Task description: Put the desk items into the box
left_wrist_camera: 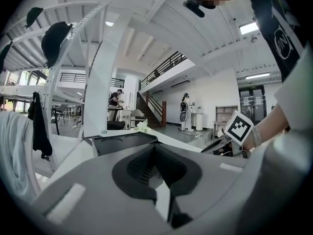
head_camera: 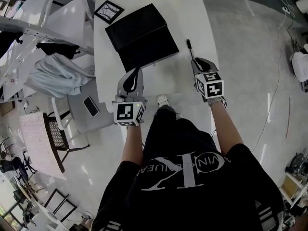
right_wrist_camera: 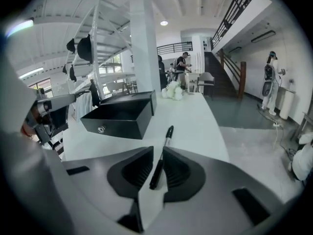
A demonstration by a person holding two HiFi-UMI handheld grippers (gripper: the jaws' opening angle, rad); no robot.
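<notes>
White surface (head_camera: 197,18) is occupied by an open black box (head_camera: 142,35), with a black pen (head_camera: 189,48) laid just right of it. Right gripper (right_wrist_camera: 157,150) is held low at the pen's near end; its jaws are parted narrowly, and the pen's end is seen in the gap, not clamped. Left gripper (left_wrist_camera: 156,146) is held near the box's front edge, jaws closed tip to tip, nothing caught between.

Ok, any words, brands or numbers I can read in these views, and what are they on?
"VIN K": white print on the shirt, upside down in the head view; the rest is creased and unreadable.
Left cube, right cube: black-and-white patterns only, no words.
Sheet at the left: print too small to read.
Box, pen: no text visible.
</notes>
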